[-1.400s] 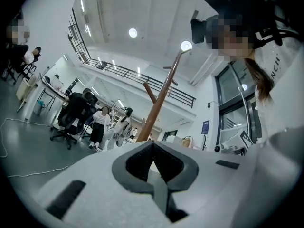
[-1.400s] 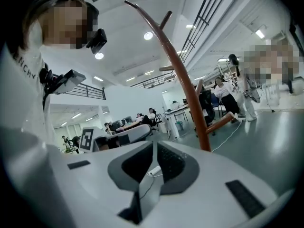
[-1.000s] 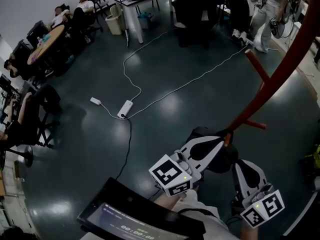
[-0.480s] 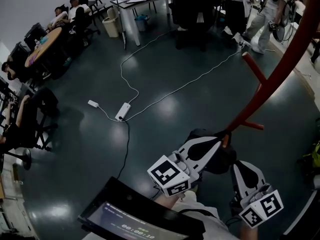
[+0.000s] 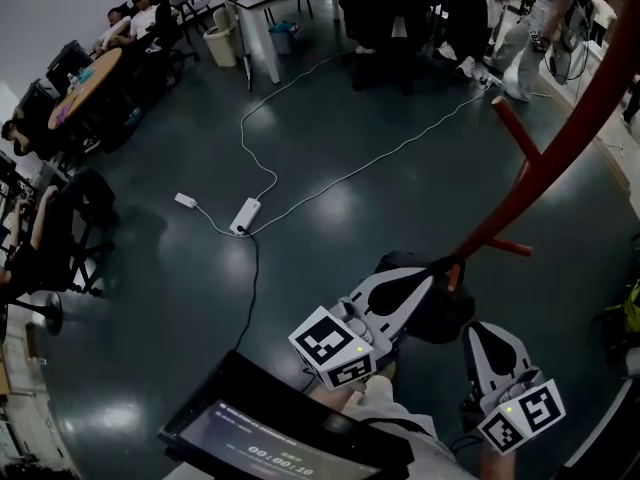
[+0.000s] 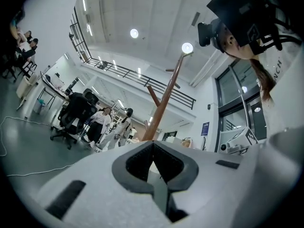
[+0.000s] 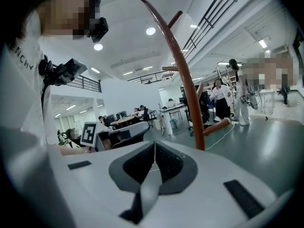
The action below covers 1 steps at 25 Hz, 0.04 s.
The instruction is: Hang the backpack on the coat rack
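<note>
Where a power strip (image 5: 245, 215) lies, dark floor (image 5: 180, 298), red coat rack (image 5: 550, 156)

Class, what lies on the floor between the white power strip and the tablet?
A thin black cable runs from the power strip toward the tablet, seen in the head view.

White cable (image 5: 243, 133) w/ pwr strip (image 5: 245, 215) (dark floor (image 5: 150, 298))

I see my left gripper (image 5: 443, 274) with its jaws up against the lower stem of the red coat rack (image 5: 560, 148), the dark backpack (image 5: 440, 316) directly beneath them. My right gripper (image 5: 487, 331) sits just beside it, jaws near the backpack. A white power strip (image 5: 245, 215) lies well beyond both.
</note>
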Motion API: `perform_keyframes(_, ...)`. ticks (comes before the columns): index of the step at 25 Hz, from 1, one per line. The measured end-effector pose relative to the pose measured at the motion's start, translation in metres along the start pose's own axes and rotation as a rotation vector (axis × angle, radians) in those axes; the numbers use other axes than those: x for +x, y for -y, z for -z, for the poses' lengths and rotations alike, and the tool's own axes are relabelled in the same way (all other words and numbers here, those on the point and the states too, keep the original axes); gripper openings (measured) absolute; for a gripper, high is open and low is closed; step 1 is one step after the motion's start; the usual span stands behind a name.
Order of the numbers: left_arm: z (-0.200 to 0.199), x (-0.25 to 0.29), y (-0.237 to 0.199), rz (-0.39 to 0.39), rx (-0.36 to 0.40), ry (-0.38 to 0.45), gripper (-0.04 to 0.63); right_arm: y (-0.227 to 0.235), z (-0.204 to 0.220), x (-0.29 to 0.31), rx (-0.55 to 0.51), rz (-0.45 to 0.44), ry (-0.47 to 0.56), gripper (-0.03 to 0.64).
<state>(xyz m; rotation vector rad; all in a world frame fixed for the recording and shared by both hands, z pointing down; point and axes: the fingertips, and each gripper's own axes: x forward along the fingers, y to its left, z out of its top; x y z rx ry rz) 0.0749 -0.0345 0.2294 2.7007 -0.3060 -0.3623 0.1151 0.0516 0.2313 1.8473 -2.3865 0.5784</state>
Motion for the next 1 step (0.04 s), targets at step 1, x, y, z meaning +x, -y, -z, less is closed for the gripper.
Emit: perform_keyframes(1,0.0,-0.0011,-0.0014,-0.005,0.0,-0.001,0.009,0.0003,0.0006,0.0008,0.002,0.001,-0.002,0.025)
